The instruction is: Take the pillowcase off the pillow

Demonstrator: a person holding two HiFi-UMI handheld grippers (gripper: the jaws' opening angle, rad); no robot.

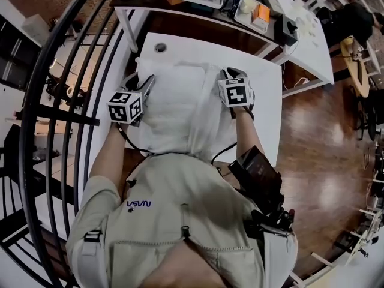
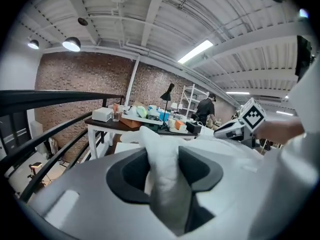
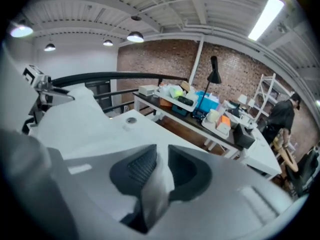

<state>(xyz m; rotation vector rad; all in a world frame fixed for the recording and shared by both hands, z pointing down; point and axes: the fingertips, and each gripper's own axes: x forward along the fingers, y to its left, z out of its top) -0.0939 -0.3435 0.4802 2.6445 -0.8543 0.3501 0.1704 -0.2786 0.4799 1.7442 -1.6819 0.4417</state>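
Pillowcase (image 1: 174,110), lying on the white counter (image 1: 267,95) near the person with the pillow apparently inside, is pinched in a thick fold by the left gripper (image 2: 162,156) fingers and a thin fold by the right gripper (image 3: 158,169) fingers, which could slip free under a pull.

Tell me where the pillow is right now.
In the head view the pillow lies on the white table, straight before the person, between the left gripper at its left edge and the right gripper at its right edge.
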